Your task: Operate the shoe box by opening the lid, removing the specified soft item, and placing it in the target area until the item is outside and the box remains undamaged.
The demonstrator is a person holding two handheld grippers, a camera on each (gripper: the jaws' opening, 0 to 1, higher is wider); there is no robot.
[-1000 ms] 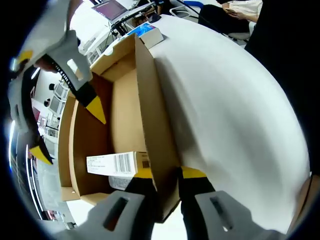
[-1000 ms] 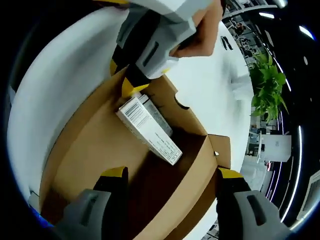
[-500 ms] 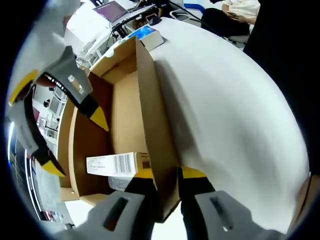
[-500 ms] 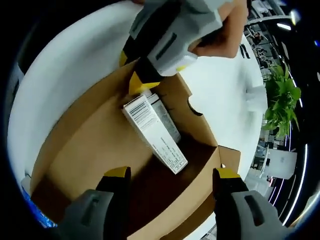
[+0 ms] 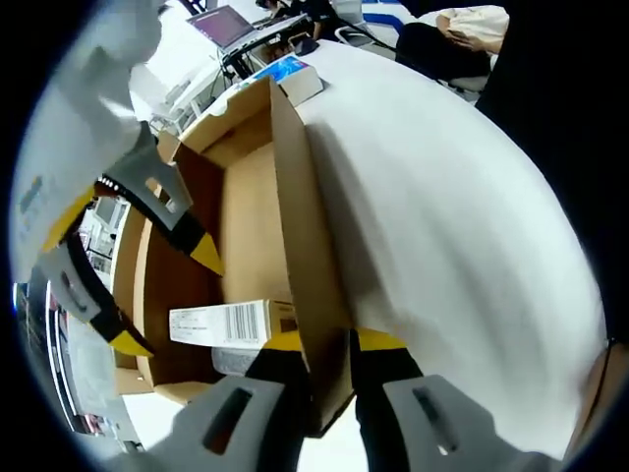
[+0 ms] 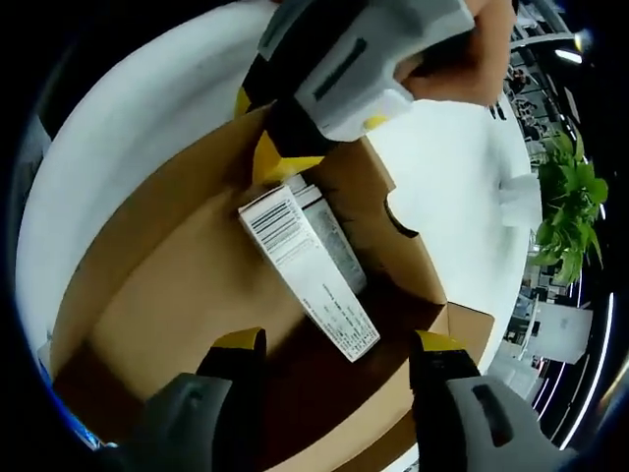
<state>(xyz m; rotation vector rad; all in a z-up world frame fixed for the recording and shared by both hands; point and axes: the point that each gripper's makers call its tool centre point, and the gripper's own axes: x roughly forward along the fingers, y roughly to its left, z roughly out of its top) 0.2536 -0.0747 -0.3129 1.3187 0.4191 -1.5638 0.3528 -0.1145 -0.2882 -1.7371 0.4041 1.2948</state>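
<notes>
An open brown cardboard shoe box (image 5: 246,206) sits on a white table (image 5: 442,226). In my left gripper view, its long upright side wall (image 5: 310,285) rises straight up between my two jaws. My left gripper (image 5: 326,340) is closed on that wall, one yellow tip pressed on each face, near the box's closest end.

Inside the box, just to the left of my left jaws, a small white carton with a barcode (image 5: 228,322) lies flat on the box floor. In my right gripper view the same carton (image 6: 307,268) lies diagonally just ahead of my jaws, and a second, greyer packet (image 6: 334,244) shows partly beneath it.

My right gripper (image 6: 334,340) is wide open and holds nothing. Its yellow tips hang over the box interior, one on each side of the carton's near end. Whether they touch the cardboard, I cannot tell. In my left gripper view, this gripper reaches in from the left, its spread tips above the box's far wall.

Beyond the far end of the box, a small blue and white box (image 5: 291,73) rests on the table. Further off stand a laptop (image 5: 228,22) and a green leafy plant (image 6: 568,211).
</notes>
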